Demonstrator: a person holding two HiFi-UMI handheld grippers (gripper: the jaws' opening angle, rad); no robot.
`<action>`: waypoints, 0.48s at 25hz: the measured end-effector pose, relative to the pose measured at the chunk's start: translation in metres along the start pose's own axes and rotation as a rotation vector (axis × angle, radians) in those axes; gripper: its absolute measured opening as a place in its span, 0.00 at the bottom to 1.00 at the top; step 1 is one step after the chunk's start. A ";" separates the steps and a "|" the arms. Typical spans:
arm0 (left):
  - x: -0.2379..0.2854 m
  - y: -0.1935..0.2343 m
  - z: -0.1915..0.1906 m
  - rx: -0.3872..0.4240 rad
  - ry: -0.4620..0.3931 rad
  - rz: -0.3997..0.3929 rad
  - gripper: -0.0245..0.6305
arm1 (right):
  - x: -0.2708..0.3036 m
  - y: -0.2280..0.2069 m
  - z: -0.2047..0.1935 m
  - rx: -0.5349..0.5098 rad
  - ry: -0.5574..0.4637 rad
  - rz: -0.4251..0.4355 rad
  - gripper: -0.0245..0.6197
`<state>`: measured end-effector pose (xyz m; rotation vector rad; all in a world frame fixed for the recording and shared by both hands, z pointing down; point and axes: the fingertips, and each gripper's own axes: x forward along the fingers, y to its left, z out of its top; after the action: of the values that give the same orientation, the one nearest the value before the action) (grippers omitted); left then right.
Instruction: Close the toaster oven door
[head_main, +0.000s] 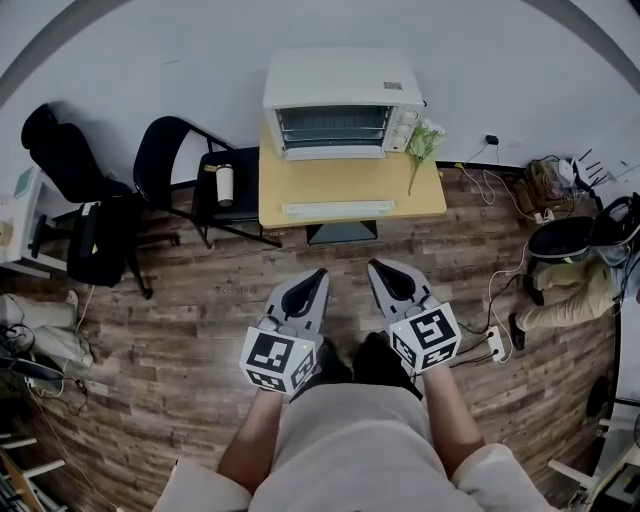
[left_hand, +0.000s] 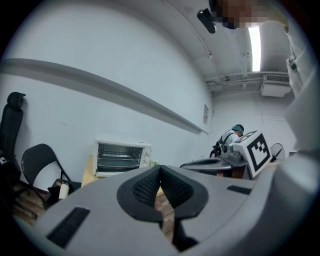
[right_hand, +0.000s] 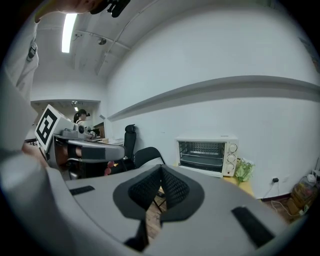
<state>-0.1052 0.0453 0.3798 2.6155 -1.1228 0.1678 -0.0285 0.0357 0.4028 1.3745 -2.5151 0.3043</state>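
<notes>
The white toaster oven (head_main: 340, 105) stands at the back of a small wooden table (head_main: 350, 185) against the wall. Its front is open and the wire racks show inside, as they do in the left gripper view (left_hand: 121, 156) and the right gripper view (right_hand: 207, 155). A long pale strip (head_main: 338, 208) lies near the table's front edge; I cannot tell whether it belongs to the door. My left gripper (head_main: 318, 272) (left_hand: 160, 167) and right gripper (head_main: 375, 265) (right_hand: 160, 168) hang side by side over the wood floor, well short of the table, both shut and empty.
A black folding chair (head_main: 215, 170) with a bottle (head_main: 225, 185) on its seat stands left of the table, and an office chair (head_main: 70, 160) further left. Green flowers (head_main: 422, 145) lie beside the oven. Cables, a power strip (head_main: 490, 345) and a person (head_main: 570, 290) are on the right.
</notes>
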 end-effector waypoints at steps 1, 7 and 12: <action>0.001 0.003 0.000 0.000 0.001 0.000 0.05 | 0.003 0.000 -0.001 -0.002 0.003 0.002 0.04; 0.008 0.014 -0.003 -0.014 0.009 0.011 0.05 | 0.017 -0.005 -0.005 -0.005 0.031 0.006 0.04; 0.015 0.029 -0.004 -0.016 0.027 0.022 0.05 | 0.038 -0.009 -0.005 -0.019 0.047 0.010 0.04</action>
<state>-0.1158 0.0178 0.3927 2.5793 -1.1399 0.1976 -0.0399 0.0022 0.4206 1.3330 -2.4809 0.3093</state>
